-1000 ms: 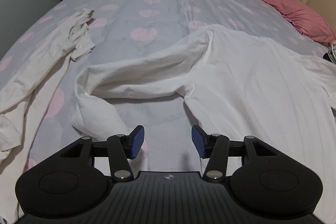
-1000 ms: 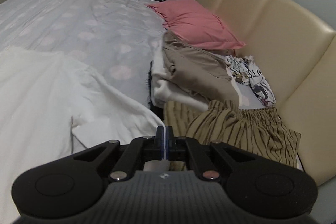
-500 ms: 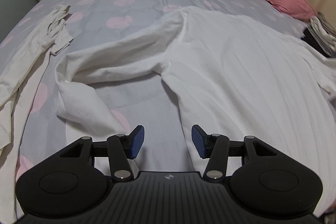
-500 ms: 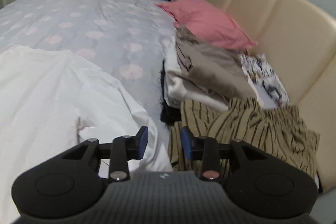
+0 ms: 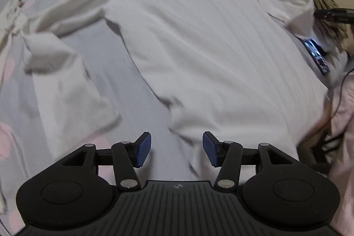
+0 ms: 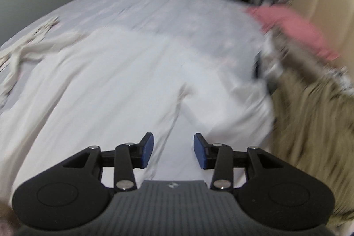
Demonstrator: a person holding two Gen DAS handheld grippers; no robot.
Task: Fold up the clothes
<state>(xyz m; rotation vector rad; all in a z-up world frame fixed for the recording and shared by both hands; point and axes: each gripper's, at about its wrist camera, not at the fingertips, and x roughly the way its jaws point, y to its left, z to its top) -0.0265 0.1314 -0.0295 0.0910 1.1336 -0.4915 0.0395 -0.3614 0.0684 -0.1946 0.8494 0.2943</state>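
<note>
While both grippers gape, only the right wrist view shows the pillow (image 6: 294, 30).

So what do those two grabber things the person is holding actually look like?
Both match. The left gripper and the right gripper each have a ribbed dark grey body, two rounded black lobes, black link arms with silver pivot pins, blue-padded jaws and a small round emblem.

The shirt (image 5: 210, 48) lies spread on the bed (image 6: 166, 6). A pillow (image 6: 294, 28) and clothes pile (image 6: 309, 103) lie to its right.
</note>
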